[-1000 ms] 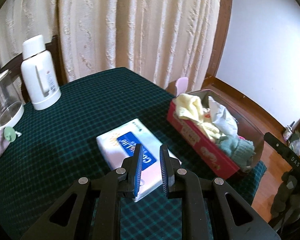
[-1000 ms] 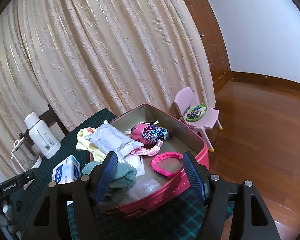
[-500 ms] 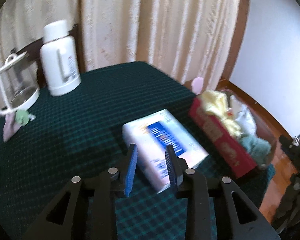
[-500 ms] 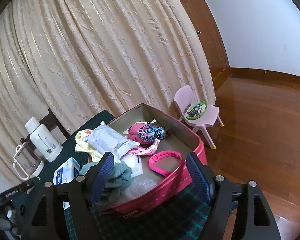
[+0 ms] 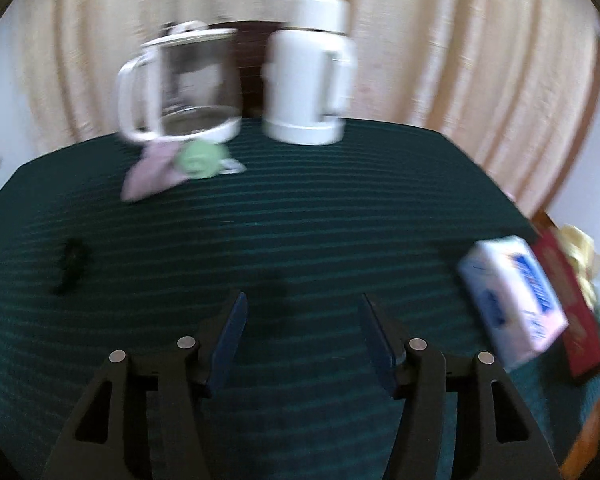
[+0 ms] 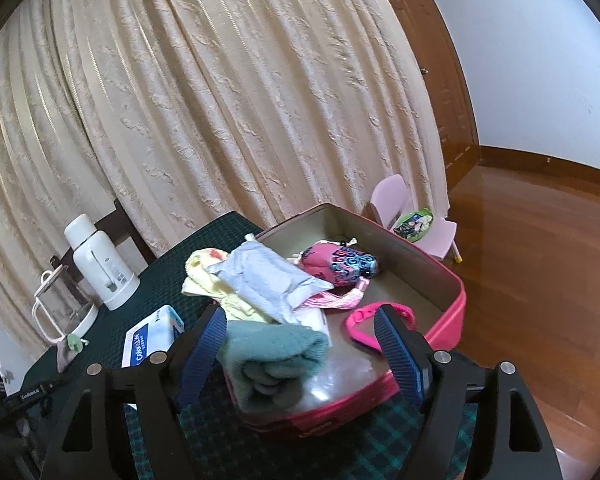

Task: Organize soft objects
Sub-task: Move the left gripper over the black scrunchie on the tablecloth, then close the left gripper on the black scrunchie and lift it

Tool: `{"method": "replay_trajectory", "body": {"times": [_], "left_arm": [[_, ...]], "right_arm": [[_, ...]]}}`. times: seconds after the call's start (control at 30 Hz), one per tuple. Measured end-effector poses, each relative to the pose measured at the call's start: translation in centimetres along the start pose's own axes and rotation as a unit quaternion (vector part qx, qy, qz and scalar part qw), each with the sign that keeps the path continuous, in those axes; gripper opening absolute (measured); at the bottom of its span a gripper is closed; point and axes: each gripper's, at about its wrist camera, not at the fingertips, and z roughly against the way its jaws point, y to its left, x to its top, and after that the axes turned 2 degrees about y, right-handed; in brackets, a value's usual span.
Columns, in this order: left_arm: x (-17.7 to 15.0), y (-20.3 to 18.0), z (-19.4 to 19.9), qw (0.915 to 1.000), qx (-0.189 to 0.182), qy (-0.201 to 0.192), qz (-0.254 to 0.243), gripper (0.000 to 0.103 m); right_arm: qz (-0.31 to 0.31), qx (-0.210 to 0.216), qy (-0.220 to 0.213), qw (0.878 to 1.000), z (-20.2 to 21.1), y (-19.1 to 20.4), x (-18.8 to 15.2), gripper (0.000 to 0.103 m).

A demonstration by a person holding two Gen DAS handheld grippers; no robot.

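While the left claw (image 5: 300, 320), its jaws just opened and empty, faces bare bench (image 5: 300, 220), the tissue pack (image 5: 512, 300) lies near the bench's right edge beside the pink box (image 6: 456, 304). The right claw (image 6: 300, 344), wide and empty, hovers over the box's green cloth (image 6: 272, 356); judged next: choose a soft item and close.

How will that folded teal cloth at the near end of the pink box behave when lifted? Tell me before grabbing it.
The teal cloth looks thick, knitted and softly rolled, so it will probably sag and unfold rather than hold its shape. It seems light for its bulk. It lies on a crinkly clear bag in the pink box, so that bag may shift with it.
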Motion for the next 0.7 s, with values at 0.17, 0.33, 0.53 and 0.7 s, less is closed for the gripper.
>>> {"method": "replay_trajectory", "body": {"times": [0.17, 0.33, 0.53, 0.7], "left_arm": [[-0.1, 5.8, -0.7, 0.9972, 0.058, -0.003, 0.047, 0.059], [-0.1, 10.8, -0.9, 0.9902, 0.11, -0.009, 0.085, 0.059], [0.1, 14.9, -1.6, 0.982, 0.151, -0.01, 0.112, 0.06], [0.4, 17.2, -2.8, 0.9776, 0.172, 0.0, 0.121, 0.06]], "right_arm": [[0.009, 0.0, 0.002, 1.0, -0.1, 1.0, 0.0, 0.08], [0.014, -0.002, 0.006, 1.0, -0.4, 1.7, 0.0, 0.08], [0.022, -0.002, 0.01, 1.0, -0.7, 2.5, -0.1, 0.08], [0.026, -0.002, 0.012, 1.0, -0.9, 3.0, -0.1, 0.08]]}}
